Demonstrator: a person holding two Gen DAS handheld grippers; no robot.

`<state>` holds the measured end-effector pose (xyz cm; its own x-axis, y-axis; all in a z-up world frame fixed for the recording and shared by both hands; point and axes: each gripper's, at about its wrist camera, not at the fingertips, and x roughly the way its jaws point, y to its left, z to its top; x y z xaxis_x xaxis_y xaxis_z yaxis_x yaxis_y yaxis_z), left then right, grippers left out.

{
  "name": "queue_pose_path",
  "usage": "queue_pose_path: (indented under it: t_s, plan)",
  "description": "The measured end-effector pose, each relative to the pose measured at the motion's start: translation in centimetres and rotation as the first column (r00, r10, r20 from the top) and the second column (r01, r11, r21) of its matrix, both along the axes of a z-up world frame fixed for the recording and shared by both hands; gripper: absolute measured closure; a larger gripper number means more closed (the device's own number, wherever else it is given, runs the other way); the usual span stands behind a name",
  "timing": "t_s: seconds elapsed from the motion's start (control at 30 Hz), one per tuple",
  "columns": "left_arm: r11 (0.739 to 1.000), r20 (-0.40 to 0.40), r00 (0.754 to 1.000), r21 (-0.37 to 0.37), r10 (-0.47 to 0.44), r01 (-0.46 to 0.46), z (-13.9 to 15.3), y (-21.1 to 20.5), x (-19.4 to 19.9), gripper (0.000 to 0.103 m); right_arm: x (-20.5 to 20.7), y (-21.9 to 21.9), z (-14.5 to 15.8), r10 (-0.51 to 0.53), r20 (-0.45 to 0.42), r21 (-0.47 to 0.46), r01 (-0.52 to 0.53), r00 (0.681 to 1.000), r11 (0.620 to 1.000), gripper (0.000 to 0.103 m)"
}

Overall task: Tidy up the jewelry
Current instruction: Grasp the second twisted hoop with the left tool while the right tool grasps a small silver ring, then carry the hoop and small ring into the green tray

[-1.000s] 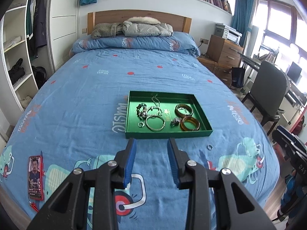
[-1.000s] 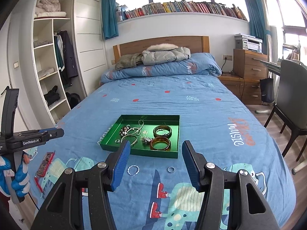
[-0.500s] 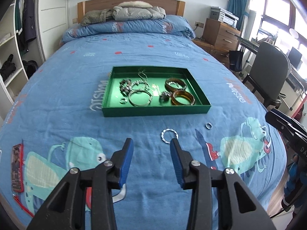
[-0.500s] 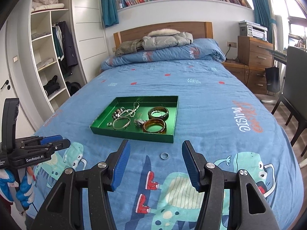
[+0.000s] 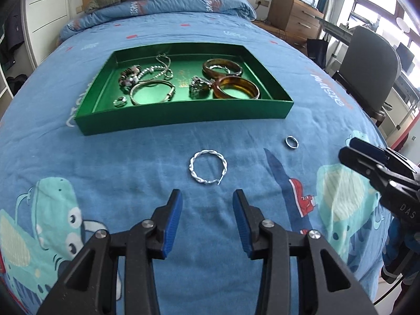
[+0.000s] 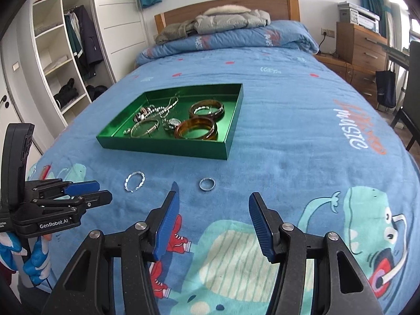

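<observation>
While most of the jewelry already lies inside the green tray [image 5: 183, 116] on the blue bedspread [image 5: 105, 162], two pieces are not yet put away on the fabric just in front of it. Inside the tray sit two amber bangles [image 5: 236, 88], a silver bangle [image 5: 152, 93], a beaded bracelet with a chain [image 5: 147, 72], a sparkly cluster piece [image 5: 199, 85] and a small ring [image 5: 120, 101]. Outside it, a twisted silver bracelet [image 5: 208, 167] lies near the tray's front wall, and a small silver ring [image 5: 292, 142] lies to its right, the two apart from each other. The left gripper [image 5: 207, 218] hovers just short of the twisted bracelet, its blue-padded fingers [image 5: 172, 220] set moderately apart and holding nothing. The right gripper [image 6: 214, 225] points at the small ring, its fingers [image 6: 260, 223] spread wide and also empty. Judging by this layout, the task seems well advanced, with only these two loose pieces left to lift into the tray; neither is grasped yet
</observation>
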<state>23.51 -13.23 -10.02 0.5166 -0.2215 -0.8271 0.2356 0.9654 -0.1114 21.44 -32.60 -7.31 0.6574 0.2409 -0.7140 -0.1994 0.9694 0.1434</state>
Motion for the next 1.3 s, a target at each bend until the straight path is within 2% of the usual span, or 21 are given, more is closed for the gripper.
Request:
queue_pose_path:
  t_s: [0.3,0.43,0.57,0.77,1.03,1.3]
  plan:
    - [1.0,-0.013,1.0,0.018,-0.018,0.019,-2.3,-1.5,2.8,0.065,3.0,1.9,-3.3,0.059,-0.053,-0.052,-0.061,0.997,0.997,0.05]
    - [0.999,0.011,1.0,0.02,-0.026,0.026,-2.7,-1.6,3.3,0.065,4.3,2.1,-4.5,0.064,-0.078,-0.067,-0.069,0.995,0.995,0.057]
    - [0.999,0.032,0.999,0.012,-0.044,0.043,-3.0,-1.5,3.4,0.066,5.2,2.7,-5.1,0.08,-0.081,-0.081,-0.087,0.993,0.993,0.058]
    - [0.998,0.05,0.997,0.014,-0.059,0.059,-3.1,-1.5,3.6,0.067,5.8,3.4,-5.4,0.111,-0.078,-0.086,-0.118,0.991,0.989,0.082]
    - [0.998,0.061,0.997,0.021,-0.055,0.054,-2.4,-1.2,3.0,0.067,4.5,3.3,-4.8,0.093,-0.057,-0.06,-0.096,0.994,0.994,0.083]
    - [0.999,0.102,0.994,0.005,-0.037,0.036,0.3,0.4,0.6,0.067,1.5,3.7,-2.8,0.072,-0.025,-0.037,-0.072,0.997,0.997,0.083]
